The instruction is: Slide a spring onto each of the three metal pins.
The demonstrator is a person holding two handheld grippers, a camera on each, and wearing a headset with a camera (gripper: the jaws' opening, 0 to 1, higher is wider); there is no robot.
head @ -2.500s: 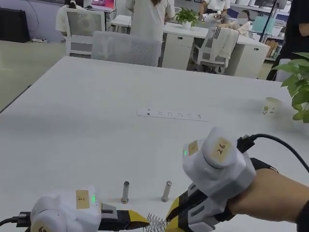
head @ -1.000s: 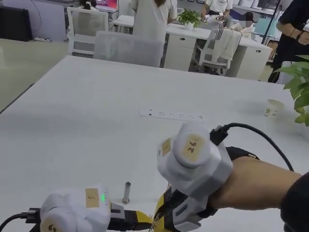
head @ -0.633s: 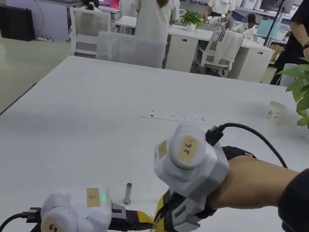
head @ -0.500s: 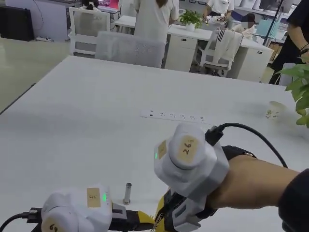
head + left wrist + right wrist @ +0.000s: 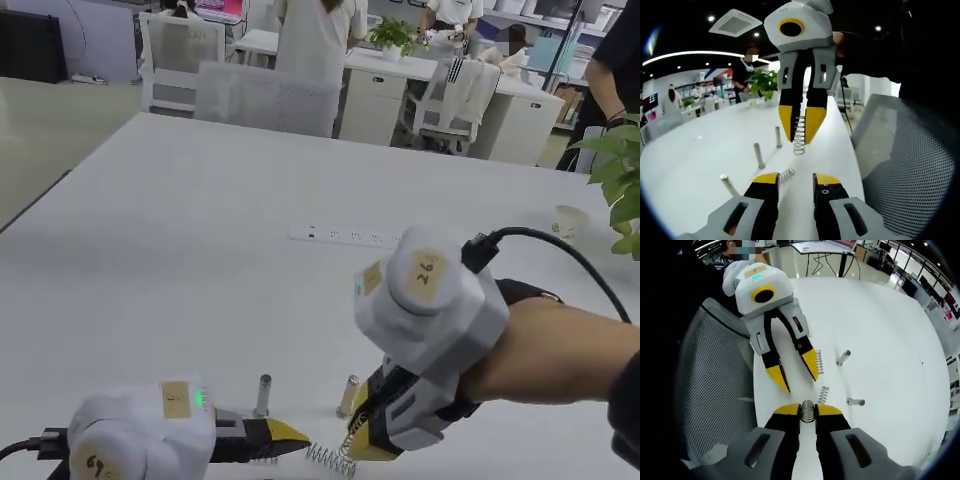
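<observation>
Along the near edge of the desk (image 5: 200,250), furthest left, the left gripper (image 5: 796,179) sits low with its jaws spread and nothing between them; one loose spring (image 5: 819,361) lies just beside its tips, and another loose spring (image 5: 824,394) lies a little further to the right; behind them, further from the edge, the first pin (image 5: 263,393) stands upright and bare; the second pin (image 5: 348,395) was hidden behind the right gripper (image 5: 808,409) half a second ago and is in the open again, just as bare; the left gripper view shows three pins (image 5: 758,155) in a row, none wearing anything; to the right, the right gripper has drawn back rightward off the pins, its jaws pressed onto one end of a spring (image 5: 799,142); that spring hangs from the tips, apparently clear of the desk; so the pick-up looks done, I'd say, with no pin loaded yet; the carried spring wants lining up over a pin top next, and it looks floppy enough to miss.
</observation>
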